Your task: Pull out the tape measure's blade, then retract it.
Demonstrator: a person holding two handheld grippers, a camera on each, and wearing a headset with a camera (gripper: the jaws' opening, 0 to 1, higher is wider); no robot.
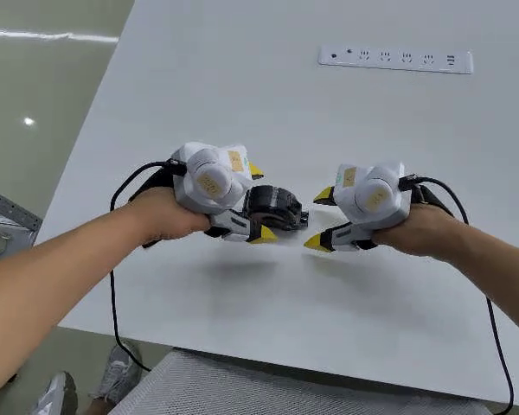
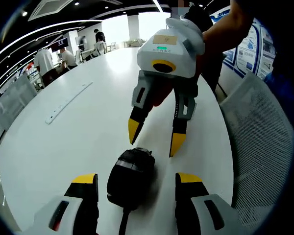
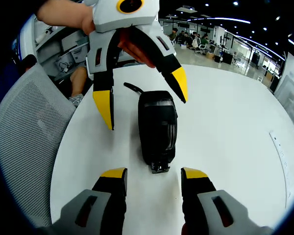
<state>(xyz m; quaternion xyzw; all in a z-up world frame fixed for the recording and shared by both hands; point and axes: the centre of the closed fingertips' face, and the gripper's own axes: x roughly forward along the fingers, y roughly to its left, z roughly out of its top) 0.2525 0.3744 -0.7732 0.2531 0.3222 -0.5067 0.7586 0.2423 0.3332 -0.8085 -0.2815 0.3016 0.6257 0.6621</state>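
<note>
Rigid, likely slick tape measure [image 1: 275, 207], best clamped across its case, is straddled by parted left tool [image 1: 259, 202], faced by parted right tool [image 1: 320, 220].

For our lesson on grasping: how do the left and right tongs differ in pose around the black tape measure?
The white, yellow-tipped left tongs straddle the case of the black tape measure, whereas the matching right tongs reach only its blade-tab end. The left tongs look spread wider than the right tongs. Both are open, facing each other, and neither grips the tape measure.
</note>
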